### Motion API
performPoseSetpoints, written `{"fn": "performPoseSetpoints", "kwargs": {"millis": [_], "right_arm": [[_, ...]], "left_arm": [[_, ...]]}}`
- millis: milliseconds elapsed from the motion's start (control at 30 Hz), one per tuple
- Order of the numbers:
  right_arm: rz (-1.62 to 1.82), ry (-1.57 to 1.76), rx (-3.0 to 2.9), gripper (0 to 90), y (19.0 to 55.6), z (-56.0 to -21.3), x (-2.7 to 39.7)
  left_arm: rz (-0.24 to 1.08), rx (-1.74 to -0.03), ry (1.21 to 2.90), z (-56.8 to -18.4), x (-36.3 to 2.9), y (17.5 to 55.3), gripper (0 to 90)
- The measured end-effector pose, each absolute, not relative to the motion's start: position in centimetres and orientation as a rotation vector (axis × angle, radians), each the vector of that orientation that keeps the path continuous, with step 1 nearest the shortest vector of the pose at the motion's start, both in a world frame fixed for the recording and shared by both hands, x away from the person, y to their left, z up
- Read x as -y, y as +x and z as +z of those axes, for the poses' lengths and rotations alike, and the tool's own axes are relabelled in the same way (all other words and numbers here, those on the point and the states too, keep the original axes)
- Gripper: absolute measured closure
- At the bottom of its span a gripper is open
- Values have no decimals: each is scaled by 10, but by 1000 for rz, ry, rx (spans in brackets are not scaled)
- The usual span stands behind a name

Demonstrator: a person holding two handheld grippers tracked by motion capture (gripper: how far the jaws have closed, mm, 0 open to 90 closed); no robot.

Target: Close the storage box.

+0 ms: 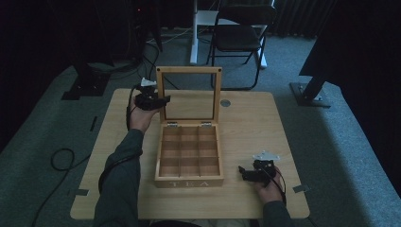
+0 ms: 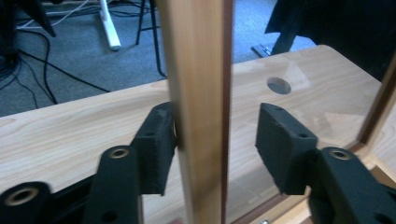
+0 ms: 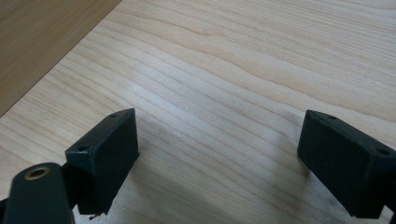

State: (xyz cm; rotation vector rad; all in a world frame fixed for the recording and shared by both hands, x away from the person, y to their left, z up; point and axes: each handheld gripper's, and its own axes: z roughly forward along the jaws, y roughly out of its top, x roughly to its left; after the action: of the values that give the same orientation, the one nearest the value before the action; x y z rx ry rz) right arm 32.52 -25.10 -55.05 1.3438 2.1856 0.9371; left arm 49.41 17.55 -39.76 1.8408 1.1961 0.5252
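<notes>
Left hand-held gripper point(image 2: 215, 140): jaws parted around the left upright rail of the lid frame point(image 2: 198, 93); the left pad point(image 2: 156, 144) touches the rail's outer face, the right pad point(image 2: 280, 144) stands clear of the rail on the glass side. Not clamped yet, by the look of it.
Left hand-held gripper, high view point(image 1: 151, 100): upper left of the box, at the lid's left edge, about mid-height of the frame.
Lid point(image 1: 189, 94): raised, near upright, hinged at the back of the box; its long rail runs up and down through the jaws in the left gripper view.
Key relation: the rail lies between the left jaws, its long axis crossing the line from pad to pad; to grip, the jaws need only close, no reach needed.
Box point(image 1: 189, 161): centre of the counter point(image 1: 246, 123), open, nine compartments that look empty, "TEA" on the front wall.
Right hand-held gripper point(image 3: 219, 154): jaws wide, nothing between them, bare counter beneath.
Right hand-held gripper, high view point(image 1: 253, 172): lower right of the frame, just beside the box's front right corner, apart from it.
Nearer hand: the left is at the lid; the right is well apart from the lid, nearer the box front.
Judgement: any lid move would fall to the left hand.
</notes>
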Motion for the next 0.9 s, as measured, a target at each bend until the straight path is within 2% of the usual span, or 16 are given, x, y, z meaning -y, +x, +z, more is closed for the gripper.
{"fn": "performPoseSetpoints", "kwargs": {"millis": [100, 333, 567, 900], "right_arm": [[937, 1344, -2185, 120, 325, -551, 251], [935, 1342, -2186, 120, 325, -550, 251], [936, 1343, -2186, 120, 325, -550, 251], [938, 1342, -2187, 120, 325, -551, 251]], "left_arm": [[499, -1203, 1815, -397, -178, 492, 491], [539, -1191, 1814, -395, -178, 482, 543], [545, -1159, 1771, -397, -180, 465, 535], [560, -1105, 1809, -394, -181, 442, 517]]}}
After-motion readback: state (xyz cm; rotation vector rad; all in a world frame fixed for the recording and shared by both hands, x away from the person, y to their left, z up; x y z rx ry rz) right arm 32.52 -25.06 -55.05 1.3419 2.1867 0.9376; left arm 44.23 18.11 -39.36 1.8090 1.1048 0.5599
